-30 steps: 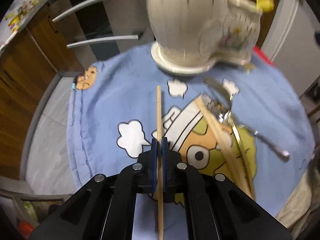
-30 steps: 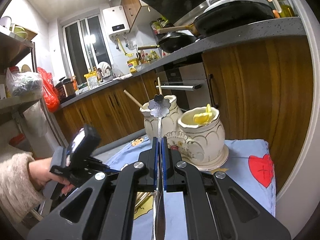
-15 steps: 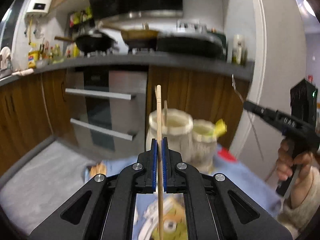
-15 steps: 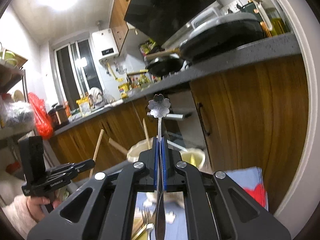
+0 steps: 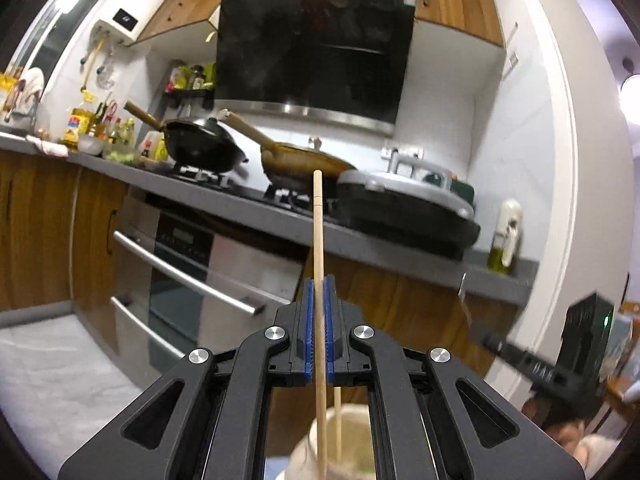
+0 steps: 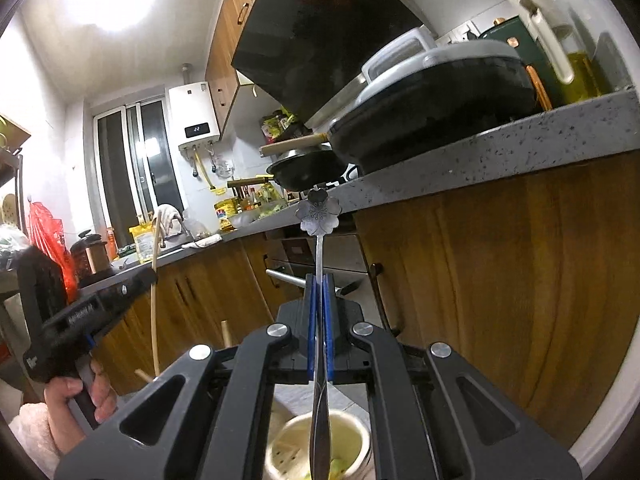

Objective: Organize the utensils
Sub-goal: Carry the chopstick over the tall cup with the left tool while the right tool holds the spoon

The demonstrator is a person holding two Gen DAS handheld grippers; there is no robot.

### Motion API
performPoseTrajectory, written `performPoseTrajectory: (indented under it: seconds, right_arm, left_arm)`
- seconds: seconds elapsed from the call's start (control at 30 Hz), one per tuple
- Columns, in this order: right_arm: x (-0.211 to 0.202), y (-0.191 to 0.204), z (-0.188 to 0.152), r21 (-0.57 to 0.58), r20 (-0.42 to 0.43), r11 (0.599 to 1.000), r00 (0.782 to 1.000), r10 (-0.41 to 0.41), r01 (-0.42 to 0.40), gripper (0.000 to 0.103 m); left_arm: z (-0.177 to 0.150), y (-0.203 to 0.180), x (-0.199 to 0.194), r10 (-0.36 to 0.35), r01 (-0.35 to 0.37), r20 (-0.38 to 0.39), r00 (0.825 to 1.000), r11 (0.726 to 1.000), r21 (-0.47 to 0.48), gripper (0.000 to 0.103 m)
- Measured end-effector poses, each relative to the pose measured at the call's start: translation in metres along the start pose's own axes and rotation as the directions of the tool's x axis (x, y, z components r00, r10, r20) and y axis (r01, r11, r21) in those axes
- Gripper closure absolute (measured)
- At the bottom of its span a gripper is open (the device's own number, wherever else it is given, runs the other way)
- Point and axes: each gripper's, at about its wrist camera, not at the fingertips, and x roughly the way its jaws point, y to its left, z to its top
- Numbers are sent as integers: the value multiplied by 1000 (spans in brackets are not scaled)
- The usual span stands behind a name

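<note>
My left gripper (image 5: 319,284) is shut on a wooden chopstick (image 5: 318,220) that stands upright, its lower end over the mouth of a cream ceramic holder (image 5: 316,452) where another chopstick (image 5: 337,420) stands. My right gripper (image 6: 319,282) is shut on a metal spoon (image 6: 319,212) with a flower-shaped handle end pointing up. Its bowl hangs over a second cream holder (image 6: 352,440). The left gripper (image 6: 80,312) with its chopstick (image 6: 154,280) shows at the left of the right wrist view, held by a hand (image 6: 76,396). The right gripper (image 5: 560,364) appears blurred at the right of the left wrist view.
A grey counter (image 5: 248,200) runs behind with two woks (image 5: 204,148), a lidded pan (image 5: 404,204) and an oil bottle (image 5: 506,236). An oven with bar handles (image 5: 188,280) sits under it, beside wooden cabinet doors (image 6: 500,280). A black range hood (image 5: 316,44) hangs above.
Both grippers rose and tipped up from the blue tablecloth, so the views now face the counter. The chopstick and spoon stayed gripped and now hang over the holders.
</note>
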Motion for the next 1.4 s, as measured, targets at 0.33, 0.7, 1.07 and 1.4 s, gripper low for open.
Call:
performPoseTrajectory:
  seconds: [0.33, 0.7, 1.07, 1.4]
  right_arm:
    - [24, -4, -15, -39, 19, 999, 1000, 19, -19, 100]
    - [31, -6, -19, -65, 13, 998, 1000, 16, -15, 100]
    - [52, -15, -25, -67, -59, 993, 994, 92, -96, 100]
    - [33, -16, -33, -64, -84, 995, 994, 72, -77, 100]
  left_arm:
    - [-24, 4, 34, -62, 61, -33, 998, 998, -32, 98]
    - [-45, 11, 29, -88, 85, -88, 992, 996, -32, 98]
    - [-53, 19, 26, -112, 107, -100, 989, 993, -60, 98]
    - [-53, 28, 16, -156, 146, -110, 982, 985, -91, 98]
